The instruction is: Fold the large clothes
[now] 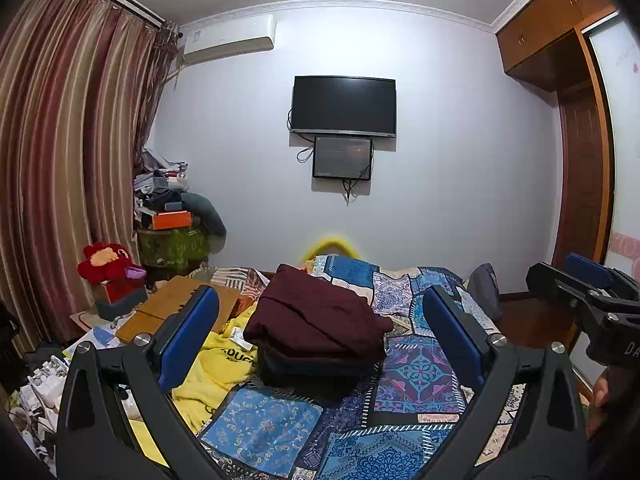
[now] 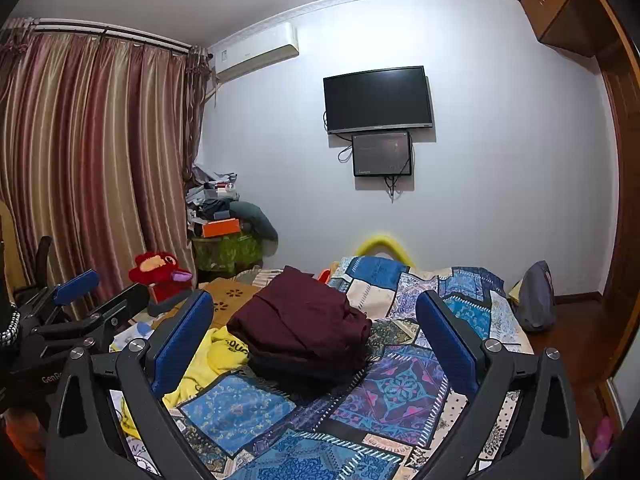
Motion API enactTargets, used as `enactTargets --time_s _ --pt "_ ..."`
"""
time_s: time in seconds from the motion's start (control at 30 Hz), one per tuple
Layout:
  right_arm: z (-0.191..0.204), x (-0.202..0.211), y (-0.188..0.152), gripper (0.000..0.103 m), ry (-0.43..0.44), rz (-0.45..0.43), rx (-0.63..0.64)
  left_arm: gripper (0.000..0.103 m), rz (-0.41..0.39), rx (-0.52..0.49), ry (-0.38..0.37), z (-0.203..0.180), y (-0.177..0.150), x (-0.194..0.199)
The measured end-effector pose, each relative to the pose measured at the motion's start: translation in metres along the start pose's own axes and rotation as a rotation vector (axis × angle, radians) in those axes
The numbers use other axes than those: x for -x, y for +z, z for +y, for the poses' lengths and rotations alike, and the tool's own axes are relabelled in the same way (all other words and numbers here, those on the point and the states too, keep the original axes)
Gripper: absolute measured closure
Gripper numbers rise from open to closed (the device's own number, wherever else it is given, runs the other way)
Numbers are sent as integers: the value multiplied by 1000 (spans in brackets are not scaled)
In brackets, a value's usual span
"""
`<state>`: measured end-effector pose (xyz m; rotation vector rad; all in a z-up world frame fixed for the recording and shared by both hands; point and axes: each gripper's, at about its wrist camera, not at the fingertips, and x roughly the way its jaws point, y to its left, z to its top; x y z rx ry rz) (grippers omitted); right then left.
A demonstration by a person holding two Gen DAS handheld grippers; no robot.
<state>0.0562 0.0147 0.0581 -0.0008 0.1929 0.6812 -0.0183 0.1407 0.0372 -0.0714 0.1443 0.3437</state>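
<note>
A dark maroon garment point(image 1: 316, 320) lies folded in a thick stack on the patterned blue bedspread point(image 1: 416, 376), on top of a darker folded piece. It also shows in the right wrist view point(image 2: 300, 320). My left gripper point(image 1: 320, 304) is open and empty, held above the bed short of the stack. My right gripper point(image 2: 314, 304) is open and empty too, at about the same distance from the stack. A yellow garment point(image 1: 212, 372) with black print lies crumpled left of the stack.
A red plush toy point(image 1: 106, 266) and wooden boards point(image 1: 180, 304) lie at the bed's left. A cluttered pile point(image 1: 172, 208) fills the corner by the striped curtains point(image 1: 60, 160). A grey bag point(image 2: 534, 300) sits on the floor at right. A TV point(image 1: 344, 106) hangs on the wall.
</note>
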Motion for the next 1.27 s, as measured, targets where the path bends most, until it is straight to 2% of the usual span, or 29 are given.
enactTargets --time_s 0.3,0.53,1.27 --pt "2 0 0 2 2 0 2 1 1 1 -7 0 0 -1" --pt "2 -1 -2 2 0 2 -3 1 33 -1 -55 -1 1 -7" --pt "-1 -4 -3 2 -3 10 -15 1 32 -11 -50 -1 -1 -8"
